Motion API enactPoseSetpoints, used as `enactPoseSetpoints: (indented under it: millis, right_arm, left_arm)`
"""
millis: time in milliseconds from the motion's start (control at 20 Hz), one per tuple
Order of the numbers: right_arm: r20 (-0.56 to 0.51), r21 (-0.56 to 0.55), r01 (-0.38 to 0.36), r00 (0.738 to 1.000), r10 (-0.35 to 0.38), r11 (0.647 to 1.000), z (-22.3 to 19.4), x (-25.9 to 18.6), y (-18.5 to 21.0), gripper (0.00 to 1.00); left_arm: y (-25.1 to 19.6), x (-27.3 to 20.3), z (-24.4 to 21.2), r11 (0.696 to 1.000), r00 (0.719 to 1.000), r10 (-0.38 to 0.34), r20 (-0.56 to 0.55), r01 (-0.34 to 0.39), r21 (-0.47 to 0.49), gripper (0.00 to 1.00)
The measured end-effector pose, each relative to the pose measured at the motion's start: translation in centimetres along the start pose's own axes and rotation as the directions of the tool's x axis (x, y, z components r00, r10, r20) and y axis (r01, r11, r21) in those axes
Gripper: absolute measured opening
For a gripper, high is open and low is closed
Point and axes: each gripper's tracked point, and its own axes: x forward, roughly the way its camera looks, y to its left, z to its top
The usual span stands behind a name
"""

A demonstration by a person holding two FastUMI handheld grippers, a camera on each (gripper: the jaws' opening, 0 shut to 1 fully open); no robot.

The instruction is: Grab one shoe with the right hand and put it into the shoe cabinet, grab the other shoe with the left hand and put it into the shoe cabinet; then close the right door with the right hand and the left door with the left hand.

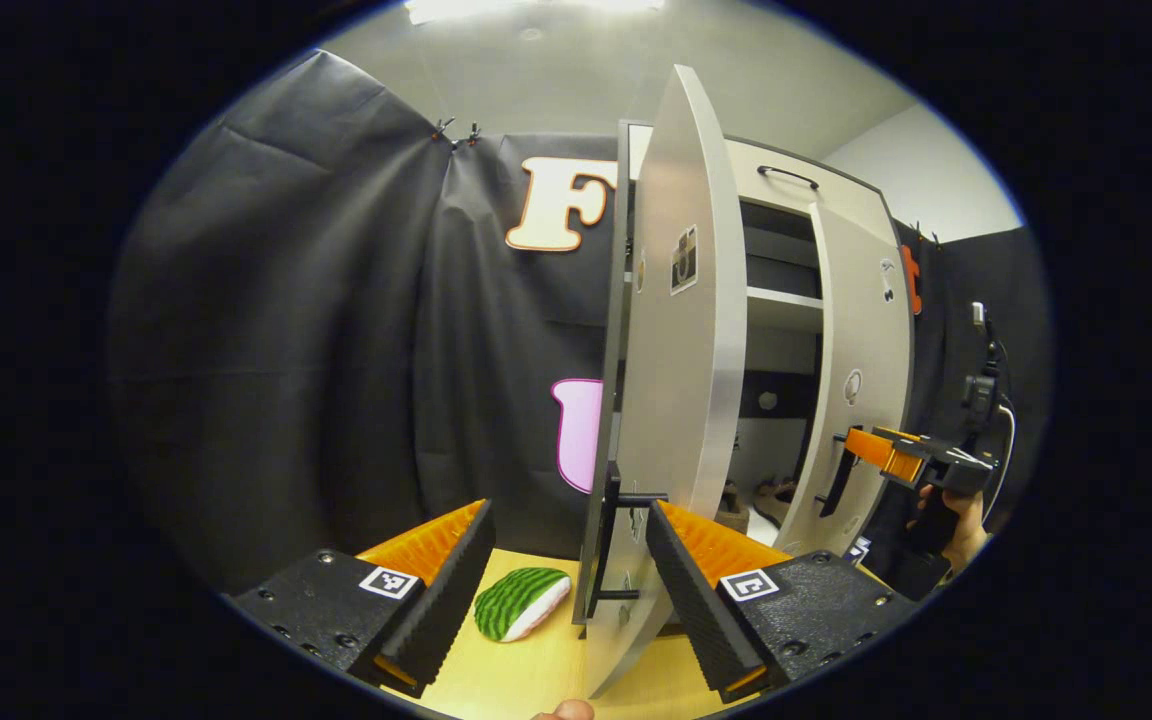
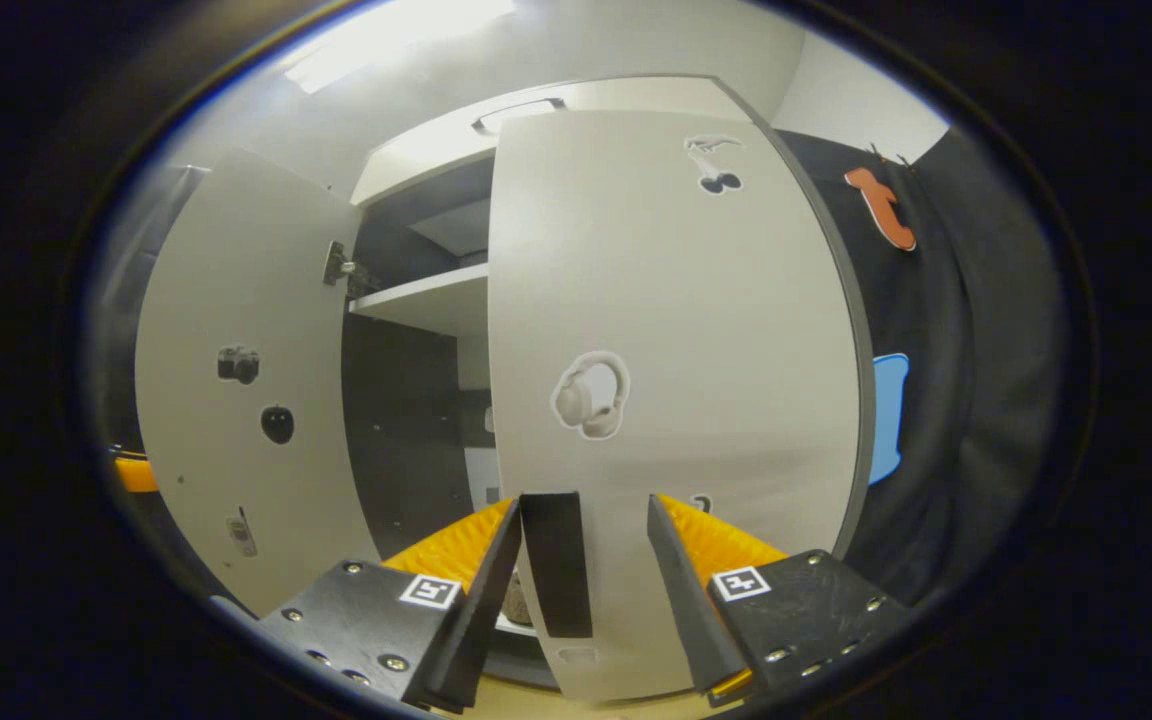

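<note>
The shoe cabinet (image 1: 786,300) stands with both doors partly open. Two shoes (image 1: 756,503) sit on its bottom inside. My left gripper (image 1: 571,515) is open, and the left door (image 1: 681,360) stands edge-on between its fingers with the black handle (image 1: 618,545) in the gap. My right gripper (image 2: 584,503) is open around the black handle (image 2: 556,565) of the right door (image 2: 676,330). In the left gripper view the right gripper (image 1: 871,447) shows at the right door (image 1: 861,370), held by a hand (image 1: 961,535). Part of a shoe (image 2: 516,600) peeks out below the door.
A green striped, watermelon-like soft object (image 1: 521,603) lies on the light wooden table (image 1: 516,680) just left of the left door. A shelf (image 2: 426,295) crosses the cabinet's inside higher up. Black cloth walls surround the cabinet.
</note>
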Motion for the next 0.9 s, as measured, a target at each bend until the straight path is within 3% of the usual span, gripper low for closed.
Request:
enactPoseSetpoints:
  millis: [250, 550, 900]
  right_arm:
    - [-0.004, 0.008, 0.015, 1.0, -0.015, 1.0, 0.0, -0.7, -0.6, 0.76]
    - [-0.018, -0.004, 0.052, 0.998, -0.053, 0.999, -0.3, -1.9, -2.1, 0.76]
    - [-0.011, -0.016, 0.129, 0.992, -0.13, 0.991, 0.3, -3.7, -5.7, 0.76]
  left_arm:
    - [-5.0, 1.3, -0.6, 0.99, 0.993, -0.12, -0.002, 0.12, -0.068, 0.94]
    - [-8.9, 3.3, -1.0, 0.974, 0.975, -0.22, -0.001, 0.22, -0.055, 0.95]
    - [-15.6, 6.3, -1.9, 0.928, 0.931, -0.364, -0.009, 0.362, -0.089, 0.94]
